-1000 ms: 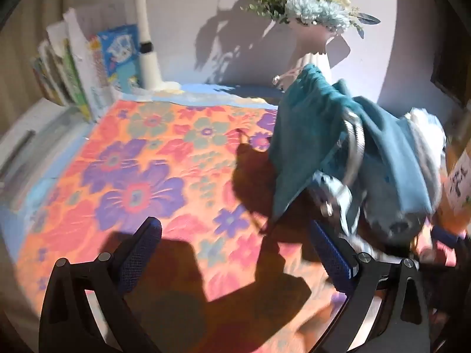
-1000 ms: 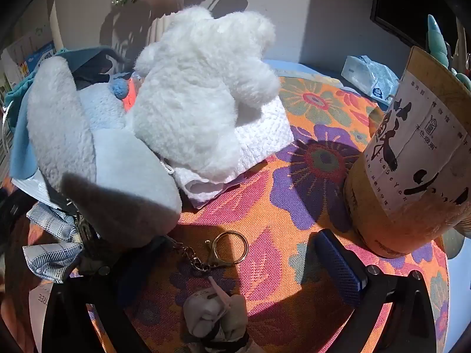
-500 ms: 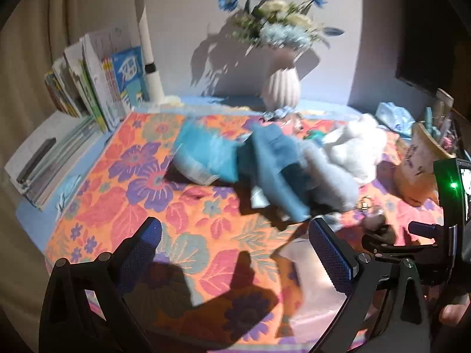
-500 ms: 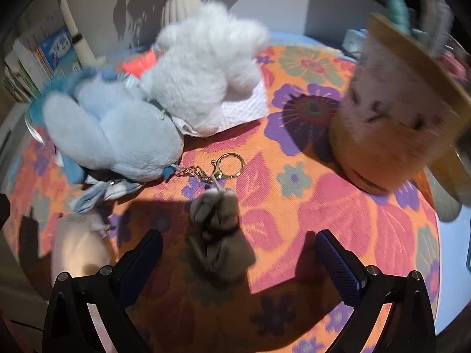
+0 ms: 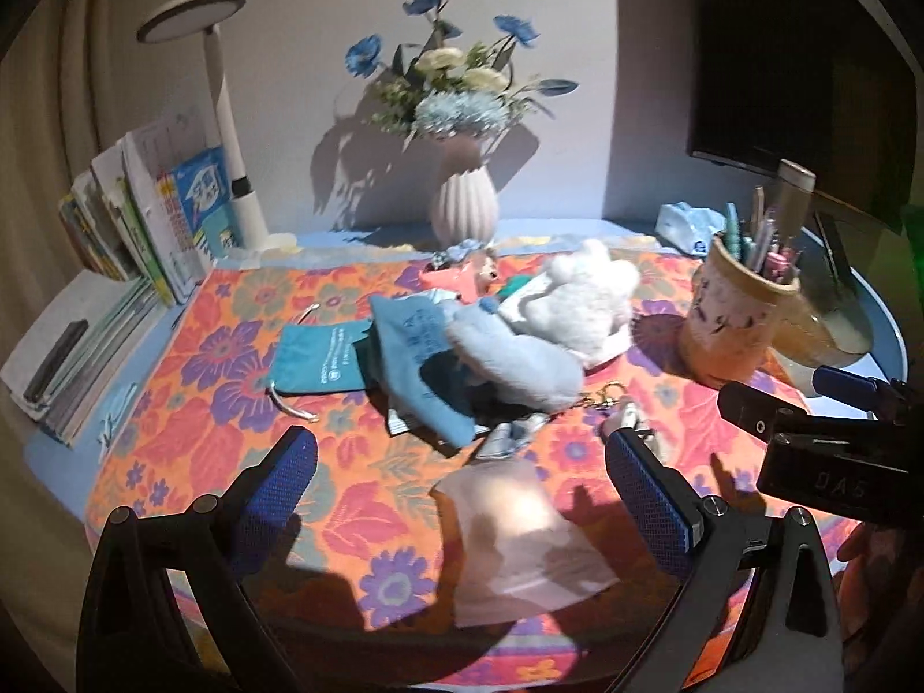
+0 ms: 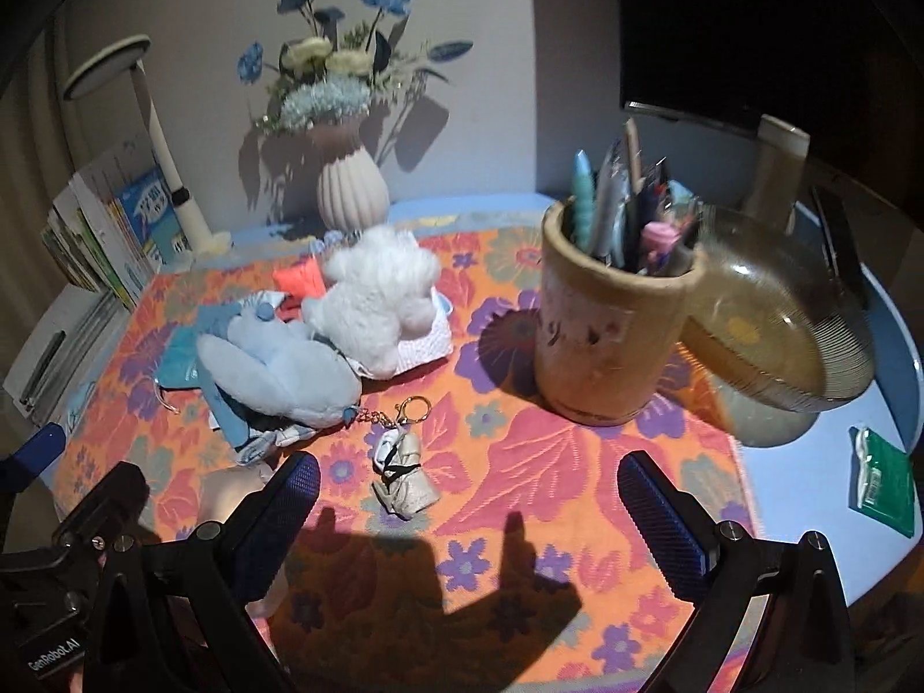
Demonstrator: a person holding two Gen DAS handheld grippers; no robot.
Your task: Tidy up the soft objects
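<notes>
A heap of soft things lies mid-table on the floral cloth (image 5: 190, 404): a white plush toy (image 5: 577, 300) (image 6: 378, 294), a light blue plush (image 5: 514, 358) (image 6: 271, 369), teal drawstring pouches (image 5: 323, 358) and a white knitted piece (image 6: 430, 343). A small beige shoe charm on a key ring (image 6: 401, 476) lies in front of the heap. A pale pink pouch (image 5: 520, 537) lies flat near the front edge. My left gripper (image 5: 462, 502) is open above that pouch, holding nothing. My right gripper (image 6: 468, 514) is open and empty, just short of the charm.
A pen pot (image 6: 612, 341) (image 5: 733, 323) and an amber glass bowl (image 6: 779, 335) stand at the right. A vase of flowers (image 5: 465, 202), a white lamp (image 5: 231, 133) and books (image 5: 144, 219) line the back and left. A green packet (image 6: 883, 479) lies far right.
Both grippers have pulled back and up from the heap, so the whole table now shows. The teal pouch that hung close in the left view now lies on the cloth.
</notes>
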